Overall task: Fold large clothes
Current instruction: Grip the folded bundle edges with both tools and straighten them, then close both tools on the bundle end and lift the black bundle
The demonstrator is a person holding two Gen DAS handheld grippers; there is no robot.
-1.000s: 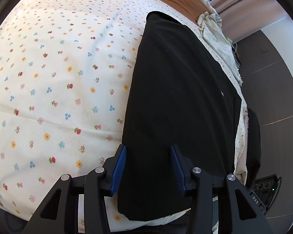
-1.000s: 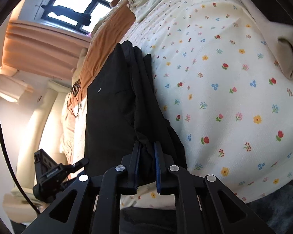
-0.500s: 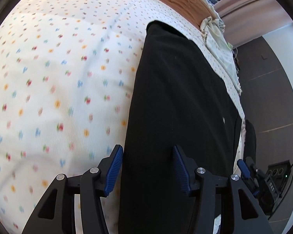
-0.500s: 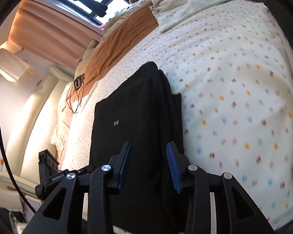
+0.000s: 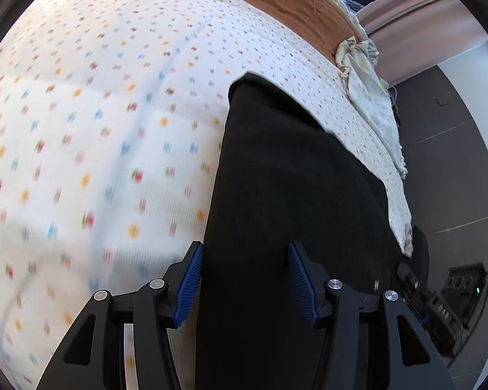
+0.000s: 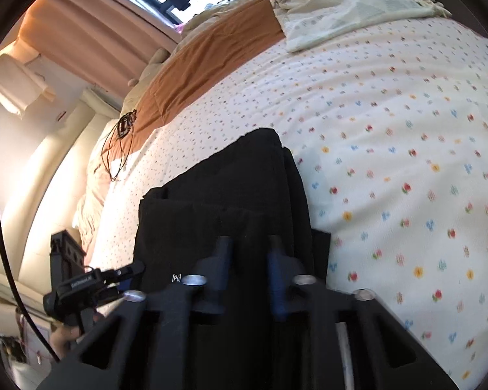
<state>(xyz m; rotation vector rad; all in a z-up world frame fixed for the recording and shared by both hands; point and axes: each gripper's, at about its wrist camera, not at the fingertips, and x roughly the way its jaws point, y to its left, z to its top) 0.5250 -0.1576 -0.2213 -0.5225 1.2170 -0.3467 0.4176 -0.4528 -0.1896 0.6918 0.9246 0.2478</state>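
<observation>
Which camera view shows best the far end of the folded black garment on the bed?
The right wrist view shows it best: the black garment shows its far edge and stacked layers against the flowered bedsheet. In the left wrist view the garment appears as one flat dark panel; only its far corner is clear.

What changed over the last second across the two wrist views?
The right tool let go of the folded edge of the black garment, opened, and has just been closing again over it; its blurred fingers show a gap. Both tools drew back from the garment's far end. The left tool widened slightly. Unchanged: the garment lies on the flowered bedsheet, left tool open above it.
</observation>
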